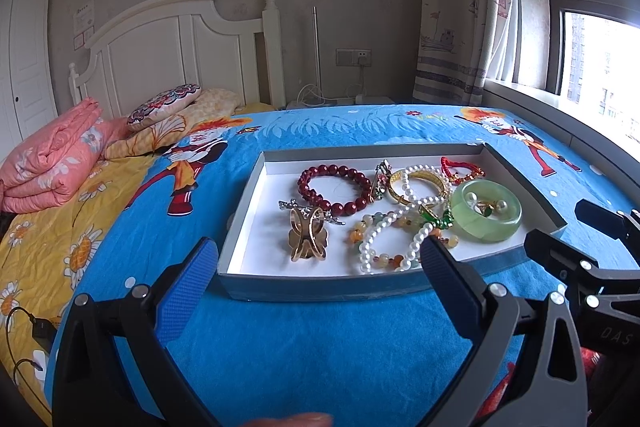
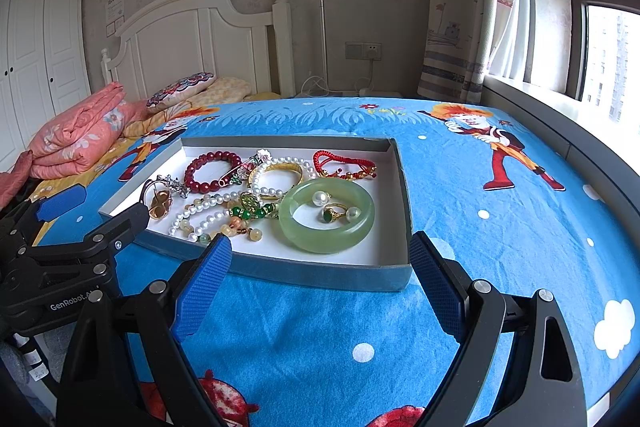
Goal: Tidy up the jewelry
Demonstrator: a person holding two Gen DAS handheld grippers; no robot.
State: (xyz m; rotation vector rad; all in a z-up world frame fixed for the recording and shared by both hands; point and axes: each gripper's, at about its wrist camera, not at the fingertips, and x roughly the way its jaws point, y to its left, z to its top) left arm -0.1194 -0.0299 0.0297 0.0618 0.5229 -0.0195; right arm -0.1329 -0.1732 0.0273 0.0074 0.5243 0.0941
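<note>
Inside a shallow grey box (image 2: 402,187) on the blue bedspread (image 2: 500,227) lie tangled jewelry: a green bangle (image 2: 296,227), red bead bracelet (image 1: 316,174), pearl strands (image 1: 384,231). Just before the box, the left tool (image 1: 316,259) and right tool (image 2: 320,259) both stand released, grasping nothing.

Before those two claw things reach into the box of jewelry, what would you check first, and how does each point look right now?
1. Left gripper open and holding nothing: ok.
2. Right gripper open and holding nothing: ok.
3. Box lying flat on the blue bedspread, in front of both grippers: ok.
4. Green bangle free to lift: not ok, a gold ring and two pearls lie inside its hoop.
5. Red bead bracelet clear of neighbours: cannot tell, a brooch lies close at its right edge.
6. Pearl strand untangled: not ok, it crosses the gold bangle and the coloured beads.
</note>
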